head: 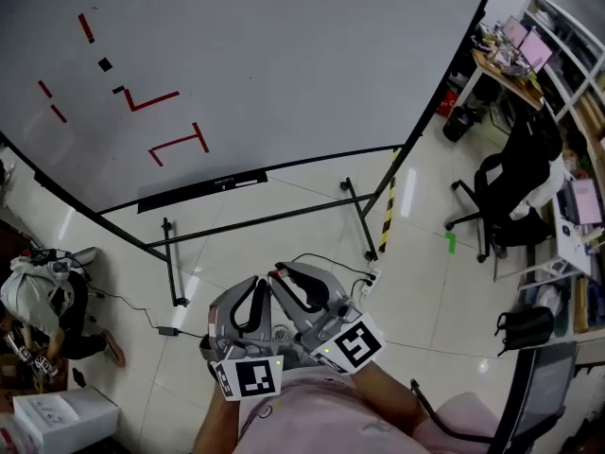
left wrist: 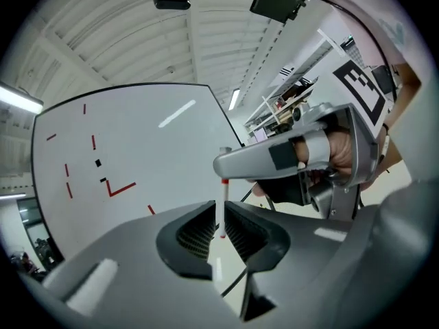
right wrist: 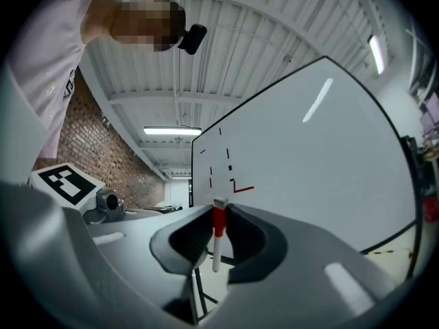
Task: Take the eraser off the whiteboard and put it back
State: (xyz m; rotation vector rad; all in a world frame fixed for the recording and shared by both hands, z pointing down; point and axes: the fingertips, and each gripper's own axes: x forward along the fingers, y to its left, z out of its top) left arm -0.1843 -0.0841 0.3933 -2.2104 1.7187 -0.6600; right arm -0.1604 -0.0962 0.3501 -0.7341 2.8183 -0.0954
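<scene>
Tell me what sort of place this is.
Likely an open-plan office or lab: a large whiteboard on a floor stand, desks with monitors, and a black office chair.

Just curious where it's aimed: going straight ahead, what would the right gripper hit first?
Probably the whiteboard, near its red marks; nothing seems to stand between, though distance is hard to judge.
</scene>
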